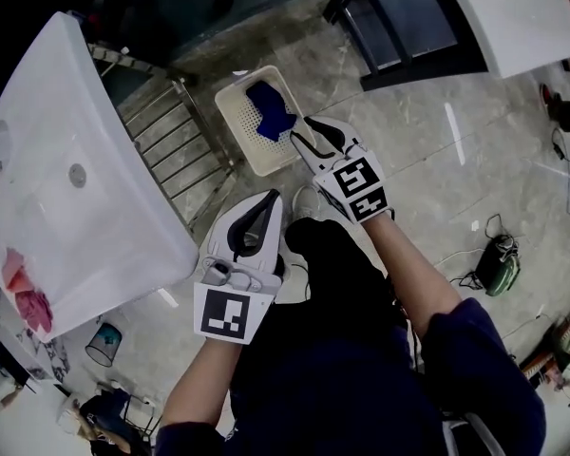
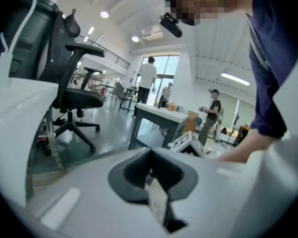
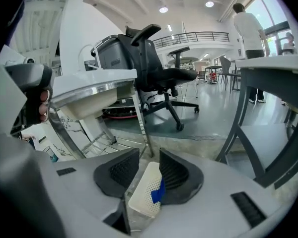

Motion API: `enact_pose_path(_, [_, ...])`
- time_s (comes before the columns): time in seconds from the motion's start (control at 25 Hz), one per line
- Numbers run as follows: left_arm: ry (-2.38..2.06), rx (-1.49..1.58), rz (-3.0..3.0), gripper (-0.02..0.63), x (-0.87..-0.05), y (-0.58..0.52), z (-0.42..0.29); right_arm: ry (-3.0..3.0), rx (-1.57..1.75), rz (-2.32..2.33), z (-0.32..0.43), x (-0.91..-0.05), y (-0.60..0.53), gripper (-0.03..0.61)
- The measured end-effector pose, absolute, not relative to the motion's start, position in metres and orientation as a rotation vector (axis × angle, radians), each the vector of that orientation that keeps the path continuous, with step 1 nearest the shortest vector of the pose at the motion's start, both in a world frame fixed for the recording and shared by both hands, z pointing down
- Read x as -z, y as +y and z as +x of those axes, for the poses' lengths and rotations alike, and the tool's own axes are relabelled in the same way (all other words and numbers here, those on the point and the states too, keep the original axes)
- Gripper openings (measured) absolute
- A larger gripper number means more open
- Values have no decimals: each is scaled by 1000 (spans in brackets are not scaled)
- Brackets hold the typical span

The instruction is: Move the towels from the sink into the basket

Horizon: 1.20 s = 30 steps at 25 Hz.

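Blue towel in basket, right gripper just beside basket, jaws apart, empty, left gripper near basket, jaws together

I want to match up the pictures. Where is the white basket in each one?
Head view: the basket stands on the floor, in the upper middle of the picture.
Left gripper view: it is not in this picture.
Right gripper view: it is at the bottom middle, seen down between the parted jaws.
Shared landmark: the white sink is on the left in all three.
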<state>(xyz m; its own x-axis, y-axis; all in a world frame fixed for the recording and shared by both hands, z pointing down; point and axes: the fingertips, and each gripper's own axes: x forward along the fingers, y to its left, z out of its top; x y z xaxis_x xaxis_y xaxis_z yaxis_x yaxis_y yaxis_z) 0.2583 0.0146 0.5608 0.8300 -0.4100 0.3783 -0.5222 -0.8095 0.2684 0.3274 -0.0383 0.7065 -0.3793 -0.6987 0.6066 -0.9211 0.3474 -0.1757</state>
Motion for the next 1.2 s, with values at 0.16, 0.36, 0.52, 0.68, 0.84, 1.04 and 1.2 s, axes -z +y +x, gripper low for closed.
enact_pose_path(0.16, [-732, -437, 2649, 3, -530, 17, 256, -2192, -706, 1415, 331, -675, -31, 117])
enact_pose_path(0.36, [-782, -439, 2653, 3, -488, 21, 251, -2208, -709, 1393, 329, -637, -19, 109])
enact_pose_path(0.52, [-824, -442, 2660, 3, -458, 28, 244, -2232, -689, 1378, 327, -606, -10, 97])
enact_pose_path(0.68, [-866, -423, 2669, 3, -433, 33, 236, -2267, -649, 1377, 320, -570, -3, 83])
enact_pose_path(0.84, [-900, -398, 2684, 3, -409, 36, 225, -2293, -609, 1396, 315, -534, 2, 71])
enact_pose_path(1.04, [-942, -358, 2718, 3, -377, 42, 206, -2326, -552, 1410, 303, -488, 11, 57])
enact_pose_path(1.2, [-975, -291, 2752, 3, -346, 42, 187, -2345, -503, 1419, 288, -448, 15, 45])
